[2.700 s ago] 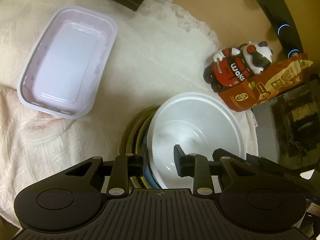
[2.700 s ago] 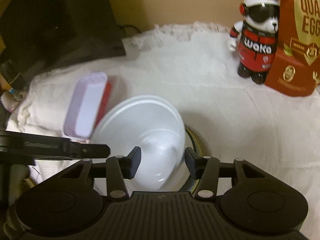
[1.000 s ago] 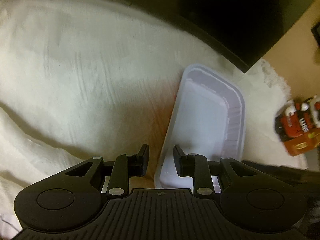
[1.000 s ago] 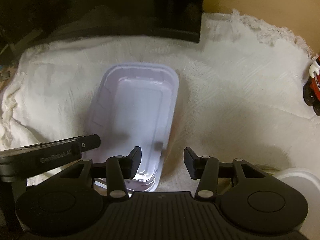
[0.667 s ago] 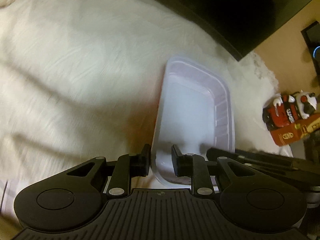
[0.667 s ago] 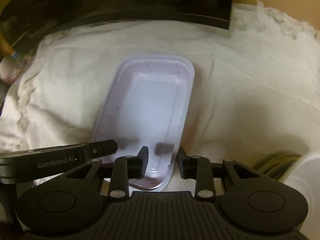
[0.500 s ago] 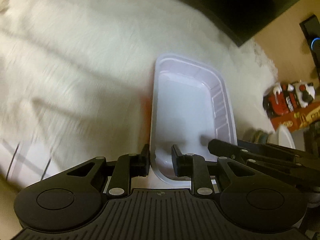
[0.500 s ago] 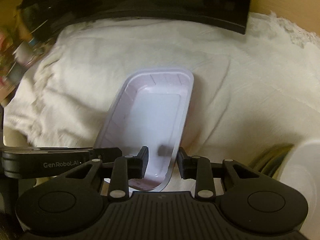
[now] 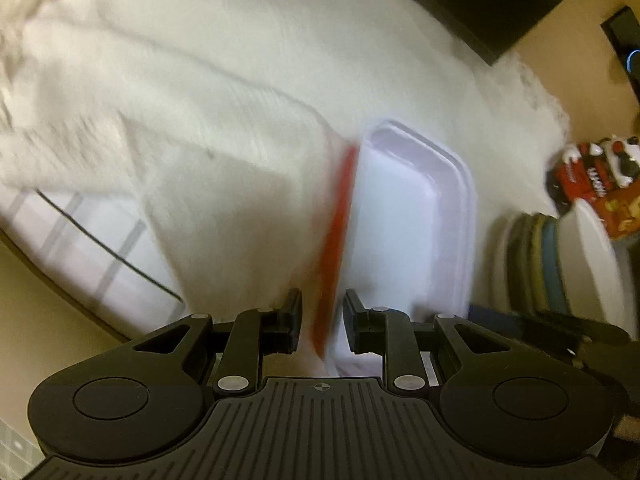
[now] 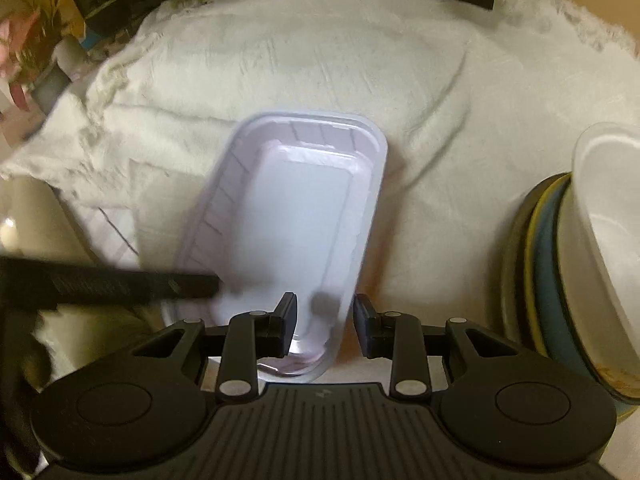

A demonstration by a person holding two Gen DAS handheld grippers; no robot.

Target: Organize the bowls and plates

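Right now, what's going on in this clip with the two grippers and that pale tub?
A person is working both handheld grippers on the lavender plastic tub, which sits on the white cloth. The left gripper straddles the tub's near wall, and the right gripper straddles its other near corner; neither looks fully closed on the rim. The left view is motion-blurred and shows a red edge under the tub. The stack of plates with a white bowl on top stands untouched to the right.

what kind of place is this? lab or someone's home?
Likely a home table. A crumpled white cloth covers it, with a stack of plates under a white bowl, a lavender tray and a toy figure.
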